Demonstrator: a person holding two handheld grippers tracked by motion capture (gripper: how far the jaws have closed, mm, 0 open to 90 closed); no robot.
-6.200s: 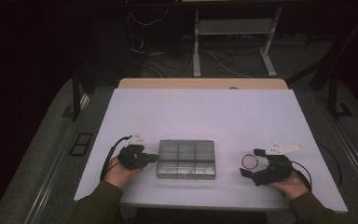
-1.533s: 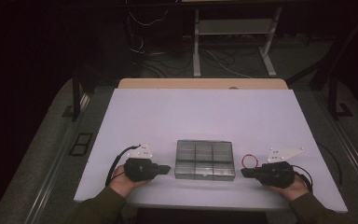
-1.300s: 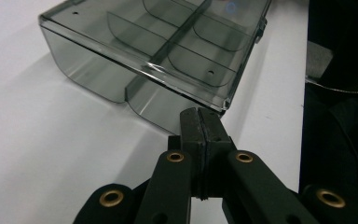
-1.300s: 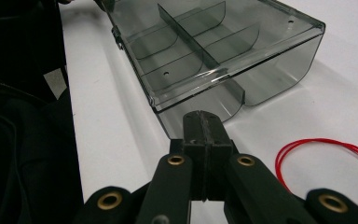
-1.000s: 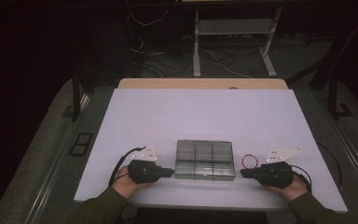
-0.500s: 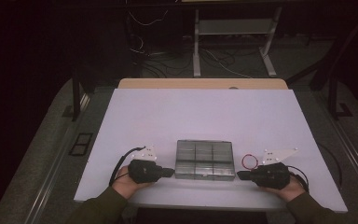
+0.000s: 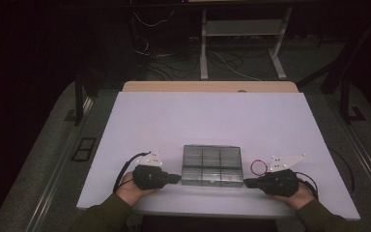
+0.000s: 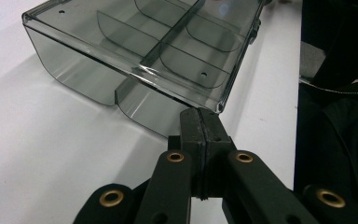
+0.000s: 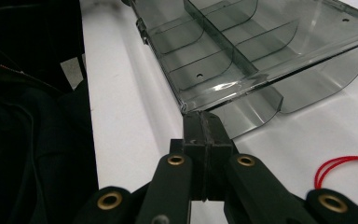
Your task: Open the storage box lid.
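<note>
Jaws of both my grippers are pressed together with nothing between them. My left gripper points its tips at the near corner of the box, touching it or just short of it; I cannot tell which. My right gripper sits the same way at the opposite near corner. From above, the smoky clear box with its dividers lies between my two hands near the front edge of the white table. A red loop rests just beyond my right gripper.
</note>
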